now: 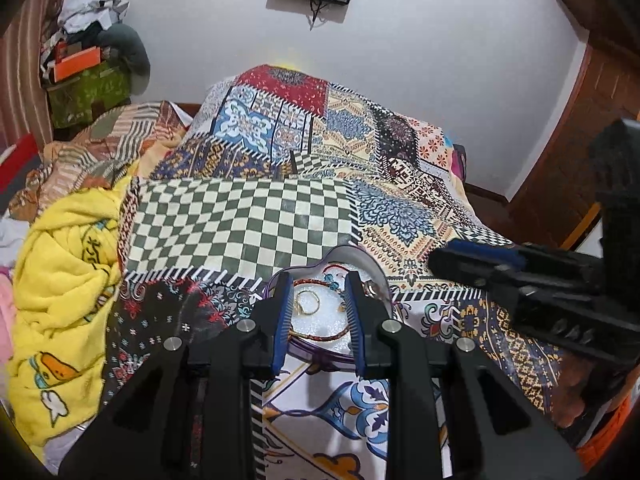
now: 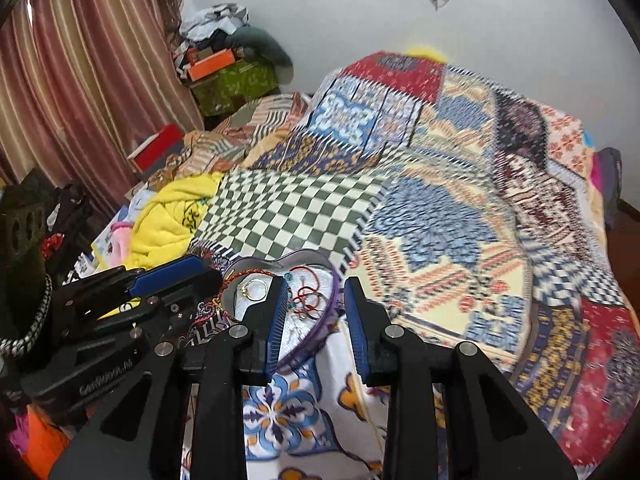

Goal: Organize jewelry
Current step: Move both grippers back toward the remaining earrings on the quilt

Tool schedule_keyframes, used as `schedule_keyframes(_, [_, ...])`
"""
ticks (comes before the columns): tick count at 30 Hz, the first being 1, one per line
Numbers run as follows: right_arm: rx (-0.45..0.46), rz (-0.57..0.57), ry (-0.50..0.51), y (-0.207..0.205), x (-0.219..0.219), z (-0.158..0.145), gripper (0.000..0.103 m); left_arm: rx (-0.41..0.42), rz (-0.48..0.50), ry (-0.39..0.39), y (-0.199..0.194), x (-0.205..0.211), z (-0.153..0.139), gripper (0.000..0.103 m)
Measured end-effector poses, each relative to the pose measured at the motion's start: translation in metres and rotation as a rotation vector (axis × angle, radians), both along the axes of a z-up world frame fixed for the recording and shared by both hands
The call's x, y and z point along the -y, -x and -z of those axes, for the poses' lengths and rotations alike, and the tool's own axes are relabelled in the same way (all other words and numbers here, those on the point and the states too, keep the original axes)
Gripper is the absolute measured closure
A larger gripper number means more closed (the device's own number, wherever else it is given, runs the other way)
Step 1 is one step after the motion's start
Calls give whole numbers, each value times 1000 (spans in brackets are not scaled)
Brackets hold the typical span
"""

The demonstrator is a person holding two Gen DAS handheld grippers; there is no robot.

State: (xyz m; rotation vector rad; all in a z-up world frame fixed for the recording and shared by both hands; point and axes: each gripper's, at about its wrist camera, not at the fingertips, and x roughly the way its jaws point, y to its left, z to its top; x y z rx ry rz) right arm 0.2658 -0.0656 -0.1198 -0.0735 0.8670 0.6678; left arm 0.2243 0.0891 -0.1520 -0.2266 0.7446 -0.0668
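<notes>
My right gripper (image 2: 316,312) hovers with jaws apart over the near right edge of the heart-shaped box (image 2: 316,265) holding red cords (image 2: 310,294) and a gold ring (image 2: 255,289), my left gripper (image 2: 176,276) just left

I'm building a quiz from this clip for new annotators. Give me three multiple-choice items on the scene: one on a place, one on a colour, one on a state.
1. Where does the heart-shaped box sit?
A. on a shelf
B. on the patchwork bedspread
C. on the floor

2. What colour is the blanket beside the checkered patch?
A. yellow
B. grey
C. purple

3. How is the left claw?
A. shut on a bangle
B. shut on nothing
C. open, above the box

Answers:
1. B, the patterned cloth lies all around the box.
2. A, it is bright yellow with cartoon prints.
3. C, its blue pads stand apart, with the gold ring and the box's white lining visible between them.
</notes>
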Motion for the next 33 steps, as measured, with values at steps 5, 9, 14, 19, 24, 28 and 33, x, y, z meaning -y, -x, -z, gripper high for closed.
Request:
schedule_keyframes(5, [65, 52, 21, 19, 30, -21, 77, -2, 20, -40, 16, 10, -11, 78])
schedule_keyframes(9, [70, 89, 29, 32, 55, -27, 77, -12, 39, -51, 29, 19, -13, 78])
schedule_keyframes(14, [28, 149, 32, 48, 86, -16, 77, -37, 79, -68, 46, 40, -12, 78])
schedule_keyframes(19, [-24, 198, 50, 63, 112, 0, 77, -68, 129, -75, 56, 63, -5, 78])
schedule_keyframes(24, [-99, 226, 77, 77, 134, 27, 76, -111, 172, -87, 62, 85, 11, 78])
schedule_keyframes(28, [-149, 213, 99, 92, 138, 46, 77, -141, 193, -78, 65, 95, 23, 78])
schedule_keyframes(33, [-182, 172, 117, 107, 132, 66, 77, -169, 199, -58, 65, 99, 35, 78])
